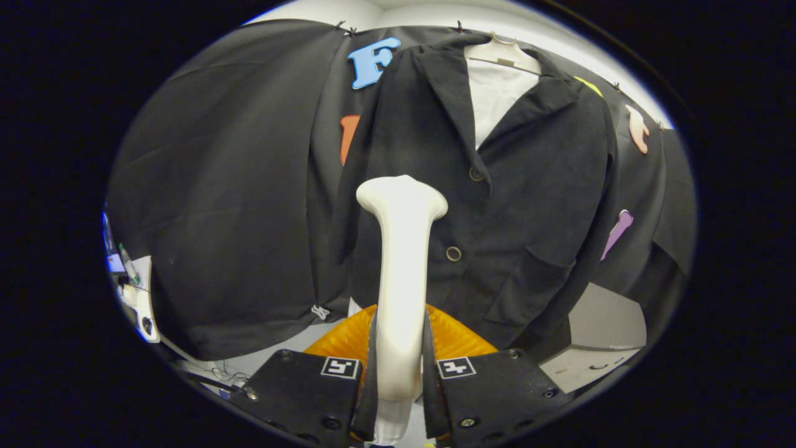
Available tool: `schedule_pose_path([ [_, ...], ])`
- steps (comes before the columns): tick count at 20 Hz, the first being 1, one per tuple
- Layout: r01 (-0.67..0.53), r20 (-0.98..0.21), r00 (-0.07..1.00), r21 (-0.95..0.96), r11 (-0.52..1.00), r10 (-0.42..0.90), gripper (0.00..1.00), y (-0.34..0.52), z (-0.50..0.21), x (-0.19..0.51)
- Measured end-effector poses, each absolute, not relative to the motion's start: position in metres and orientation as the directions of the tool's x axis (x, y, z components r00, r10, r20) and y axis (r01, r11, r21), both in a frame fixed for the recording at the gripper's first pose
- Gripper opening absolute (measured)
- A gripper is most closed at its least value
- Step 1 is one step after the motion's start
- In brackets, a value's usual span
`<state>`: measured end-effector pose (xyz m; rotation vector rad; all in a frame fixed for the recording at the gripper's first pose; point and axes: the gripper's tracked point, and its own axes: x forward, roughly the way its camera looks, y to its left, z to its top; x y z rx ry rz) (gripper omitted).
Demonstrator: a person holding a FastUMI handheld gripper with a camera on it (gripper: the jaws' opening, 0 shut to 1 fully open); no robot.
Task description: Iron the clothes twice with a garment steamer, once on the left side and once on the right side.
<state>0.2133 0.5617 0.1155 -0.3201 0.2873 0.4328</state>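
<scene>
Gripper (400, 367) fingers clamped on steamer (401, 261) handle, head up against the hanging black jacket (497, 205), left of the buttons. Suggest keeping the head flat on fabric, slow straight pass, clear of buttons.

Recording booth, probably lab: black cloth wall (236, 205), jacket (535, 205) on hanger (504, 53).

Black cloth wall (236, 205) hanging in folds behind, pale hanger (505, 53) at the top, white wall (336, 9) above the cloth, orange ribbed object (457, 336) low down, grey box (606, 323) at lower right, white device (144, 305) with cables at lower left.
</scene>
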Motion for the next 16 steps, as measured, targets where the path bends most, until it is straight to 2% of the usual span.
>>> schedule_pose_path([
  [16, -0.474, -0.444, 0.829, -0.235, 0.849, 0.340, 0.32, 0.553, 0.051, 0.216],
])
